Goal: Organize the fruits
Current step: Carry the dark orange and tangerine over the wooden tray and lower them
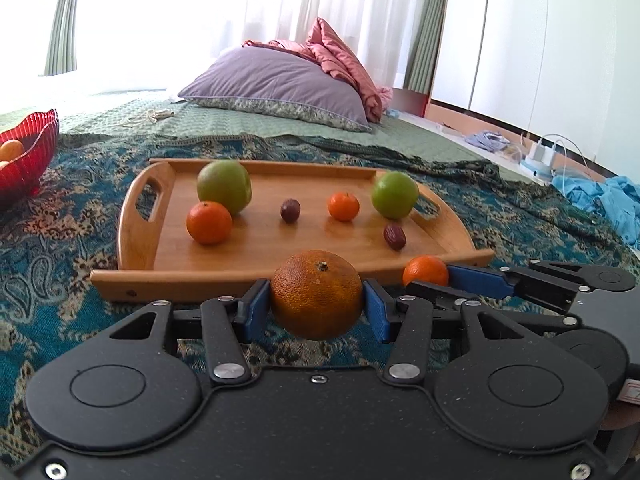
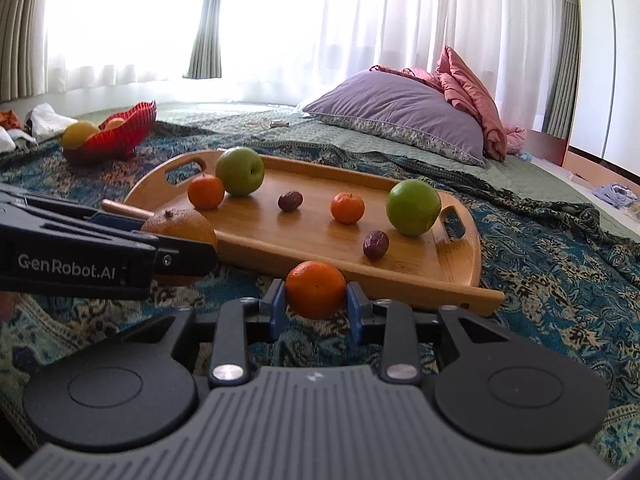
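Level, both hand-held grippers clamp oranges.

Blown-out daylight through the curtains; sharp foreground, fisheye bending at the edges.

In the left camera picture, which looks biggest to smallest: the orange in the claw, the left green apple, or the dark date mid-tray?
1. Orange in the left claw, though nearness inflates it.
2. Left green apple.
3. Date.
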`<state>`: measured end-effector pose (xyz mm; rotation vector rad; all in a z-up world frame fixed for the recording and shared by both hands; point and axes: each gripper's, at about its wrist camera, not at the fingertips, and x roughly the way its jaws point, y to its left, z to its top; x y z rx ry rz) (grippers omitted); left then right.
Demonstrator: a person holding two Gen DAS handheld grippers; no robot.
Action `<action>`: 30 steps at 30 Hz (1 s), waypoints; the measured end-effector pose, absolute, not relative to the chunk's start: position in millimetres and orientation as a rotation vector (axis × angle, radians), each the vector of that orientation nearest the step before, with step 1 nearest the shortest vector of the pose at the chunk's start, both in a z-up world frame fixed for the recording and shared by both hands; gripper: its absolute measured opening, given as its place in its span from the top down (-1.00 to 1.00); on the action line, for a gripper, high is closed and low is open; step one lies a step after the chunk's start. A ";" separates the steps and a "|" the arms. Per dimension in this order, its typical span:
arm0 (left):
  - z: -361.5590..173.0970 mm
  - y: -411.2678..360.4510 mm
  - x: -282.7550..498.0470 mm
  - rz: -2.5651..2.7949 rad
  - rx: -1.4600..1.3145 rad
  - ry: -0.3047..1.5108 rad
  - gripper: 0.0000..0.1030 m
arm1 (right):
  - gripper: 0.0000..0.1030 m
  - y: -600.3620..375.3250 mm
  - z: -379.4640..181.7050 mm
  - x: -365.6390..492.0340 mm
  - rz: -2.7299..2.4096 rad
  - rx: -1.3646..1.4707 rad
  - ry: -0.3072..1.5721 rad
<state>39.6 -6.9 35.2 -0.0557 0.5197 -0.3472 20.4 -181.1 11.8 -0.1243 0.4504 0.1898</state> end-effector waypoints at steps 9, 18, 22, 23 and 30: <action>48.8 -7.6 79.3 -0.309 -0.078 0.498 0.06 | 0.28 -173.5 31.2 46.6 0.185 -0.114 0.399; 39.6 -11.5 118.4 -0.284 -0.070 0.538 0.06 | 0.28 -163.5 26.7 82.0 0.180 -0.131 0.428; 32.7 -16.1 130.7 -0.276 -0.056 0.552 0.06 | 0.28 -162.9 20.0 95.9 0.172 -0.123 0.457; 31.1 -16.5 133.1 -0.273 -0.056 0.555 0.06 | 0.28 -163.2 18.4 98.8 0.170 -0.119 0.464; 23.2 -18.4 145.3 -0.260 -0.054 0.575 0.06 | 0.28 -163.7 10.9 109.7 0.161 -0.114 0.491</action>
